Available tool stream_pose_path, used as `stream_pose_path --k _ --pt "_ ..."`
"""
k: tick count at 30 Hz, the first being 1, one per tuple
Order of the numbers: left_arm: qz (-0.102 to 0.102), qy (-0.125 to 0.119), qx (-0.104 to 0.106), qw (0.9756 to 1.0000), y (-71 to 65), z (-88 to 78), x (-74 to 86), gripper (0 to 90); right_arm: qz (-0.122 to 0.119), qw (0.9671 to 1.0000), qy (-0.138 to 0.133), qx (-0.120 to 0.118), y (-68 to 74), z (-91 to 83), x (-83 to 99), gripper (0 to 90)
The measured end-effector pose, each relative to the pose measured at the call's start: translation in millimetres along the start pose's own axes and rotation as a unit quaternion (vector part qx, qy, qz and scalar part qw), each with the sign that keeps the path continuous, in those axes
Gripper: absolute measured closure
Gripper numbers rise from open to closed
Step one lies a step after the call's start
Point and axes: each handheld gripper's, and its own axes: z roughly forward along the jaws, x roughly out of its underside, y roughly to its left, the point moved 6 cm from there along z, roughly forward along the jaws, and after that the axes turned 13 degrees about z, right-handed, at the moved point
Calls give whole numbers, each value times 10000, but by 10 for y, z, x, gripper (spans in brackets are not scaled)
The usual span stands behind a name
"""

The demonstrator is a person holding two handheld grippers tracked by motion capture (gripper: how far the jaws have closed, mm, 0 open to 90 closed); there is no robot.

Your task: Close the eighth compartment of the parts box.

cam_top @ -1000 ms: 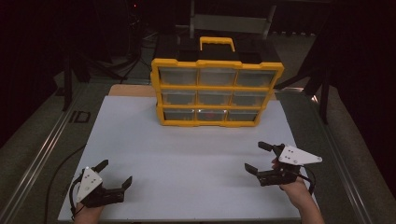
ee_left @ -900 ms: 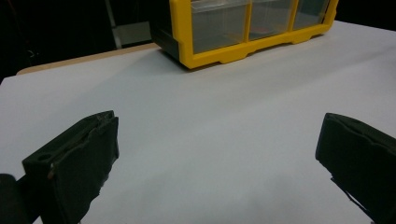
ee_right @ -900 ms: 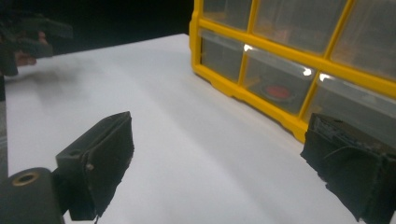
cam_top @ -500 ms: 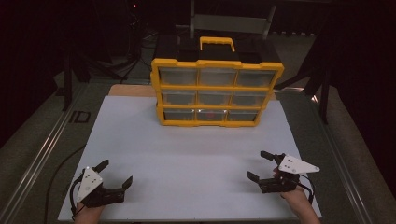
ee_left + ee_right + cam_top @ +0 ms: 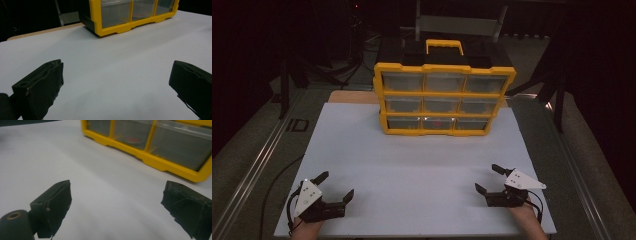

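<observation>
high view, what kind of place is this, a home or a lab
Probably a lab or recording bench rather than a home: a bare white board on a metal-railed table, one yellow plastic drawer organiser staged on it, and dark equipment stands behind.

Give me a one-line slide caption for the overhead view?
Two open hand-held grippers, left and right, rest on a white table before a yellow drawer organizer.

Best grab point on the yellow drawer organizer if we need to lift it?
Probably the yellow carry handle on top of the yellow plastic drawer organizer, approached from above: it arches clear of the black lid, leaving a gap for a jaw. The clear drawer fronts look flush, offering little to pinch.
</observation>
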Motion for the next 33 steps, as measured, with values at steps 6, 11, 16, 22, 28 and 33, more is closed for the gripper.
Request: stream_pose_path --k 6,11,16,22,28,33 --pt "-5 -1 24 10000 -7 8 1 2 19 9991 12 413 -78 34 12 84" --pt "-13 9 29 10000 -5 14 5 2 39 9989 21 457 -86 37 10 84" --pt "-21 15 22 10000 -4 17 6 2 118 9993 -12 350 -69 22 3 84" --pt "-32 18 17 10000 -7 19 6 2 231 9993 -137 243 -49 -9 -41 84" --pt "-51 16 8 10000 2 15 10 2 196 9993 -163 281 -39 -21 -63 84" --pt "-59 9 3 10000 4 13 9 2 199 9993 -167 275 -31 -26 -74 84"
